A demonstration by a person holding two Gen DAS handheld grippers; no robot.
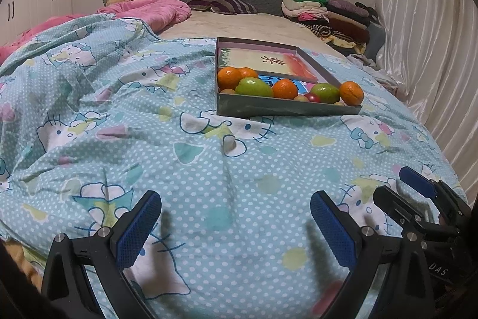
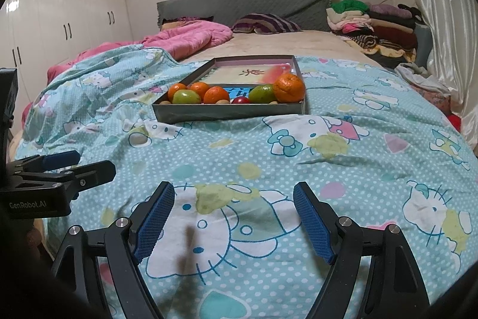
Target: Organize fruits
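Small fruits (image 1: 301,98) half hidden behind tray wall (image 1: 283,108).

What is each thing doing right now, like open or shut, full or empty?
Left gripper: open, empty, over the quilt.
Right gripper: open, empty.
Shallow box: lidless, fruit along its near edge.
Oranges: inside the box.
Green fruits: inside the box.
Small red fruit: inside the box.
Cartoon-cat quilt: spread out, wrinkled.
Wardrobe doors: shut.
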